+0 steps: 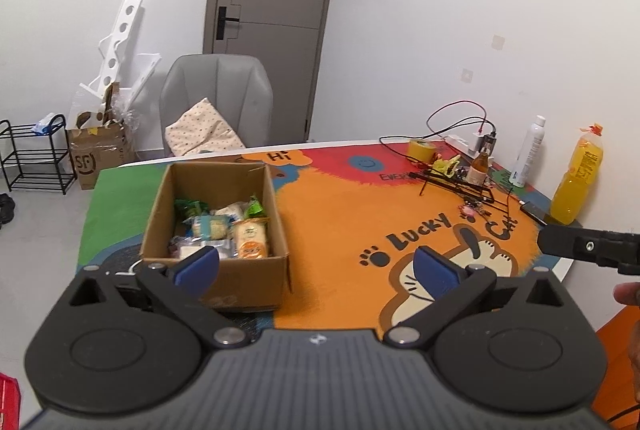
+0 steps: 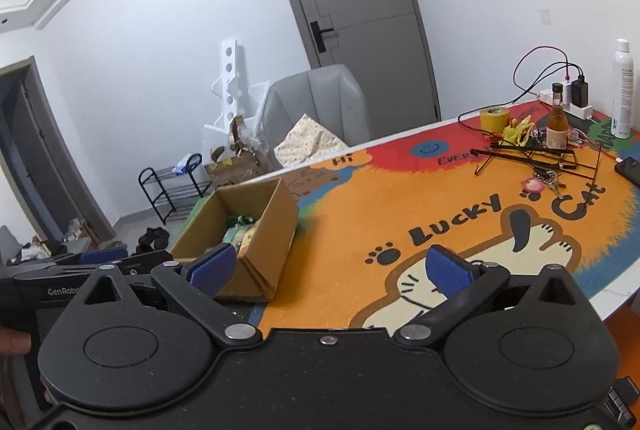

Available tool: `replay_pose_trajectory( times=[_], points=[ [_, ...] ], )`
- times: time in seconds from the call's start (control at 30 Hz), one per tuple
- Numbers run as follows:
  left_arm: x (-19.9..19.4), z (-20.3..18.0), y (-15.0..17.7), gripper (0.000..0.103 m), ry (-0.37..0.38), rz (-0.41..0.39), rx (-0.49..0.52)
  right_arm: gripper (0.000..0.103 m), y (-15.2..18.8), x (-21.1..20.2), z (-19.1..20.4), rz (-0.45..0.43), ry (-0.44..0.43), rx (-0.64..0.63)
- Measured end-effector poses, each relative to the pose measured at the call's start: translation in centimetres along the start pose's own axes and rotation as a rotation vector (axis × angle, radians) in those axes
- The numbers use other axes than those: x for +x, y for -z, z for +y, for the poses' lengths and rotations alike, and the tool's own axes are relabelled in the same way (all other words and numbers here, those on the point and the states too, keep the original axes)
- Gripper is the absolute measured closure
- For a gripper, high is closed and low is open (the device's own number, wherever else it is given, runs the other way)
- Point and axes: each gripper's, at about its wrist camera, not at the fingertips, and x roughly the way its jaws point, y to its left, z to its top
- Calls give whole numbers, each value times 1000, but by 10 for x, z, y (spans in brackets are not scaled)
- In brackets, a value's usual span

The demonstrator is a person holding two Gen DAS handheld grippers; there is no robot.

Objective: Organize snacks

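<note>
Cardboard box (image 1: 216,226) sits near the table's left edge, on the cartoon-cat mat (image 1: 340,230); open top, flaps upright, snack packets (image 1: 224,230) filling the floor of it. Entry from above unobstructed.

Broad bare stretch of mat between the box and the right-hand clutter — open passage across the table's middle and near edge.

Far right corner crowded: yellow tape roll (image 1: 422,150), small amber bottle (image 1: 480,166), black wire rack (image 1: 460,186) lying flat, tangled cables (image 1: 460,122) and power strip, keys (image 2: 548,180).

Along the right edge: white spray can (image 1: 528,150), orange juice bottle (image 1: 576,178), dark phone (image 1: 534,212).

Grey chair (image 1: 218,102) stands behind the far edge.
</note>
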Motion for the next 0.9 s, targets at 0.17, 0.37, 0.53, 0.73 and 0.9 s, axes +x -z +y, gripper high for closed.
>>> replay_pose_trajectory(
  times=[0.17,0.37,0.53,0.73,0.9],
  points=[
    [-6,10,8,0,-17,14,-1,0,5,-2,11,21,-13,-40],
    [-12,15,13,0,-29,15,-4,0,7,-6,16,30,-18,-57],
    [-18,19,13,0,-40,2,-8,0,6,-11,16,25,-17,-65],
    [-22,23,12,0,-48,-6,-13,0,6,-10,14,28,-11,-53],
    [-24,25,13,0,-51,-7,-13,0,7,-7,15,39,-14,-52]
  ],
)
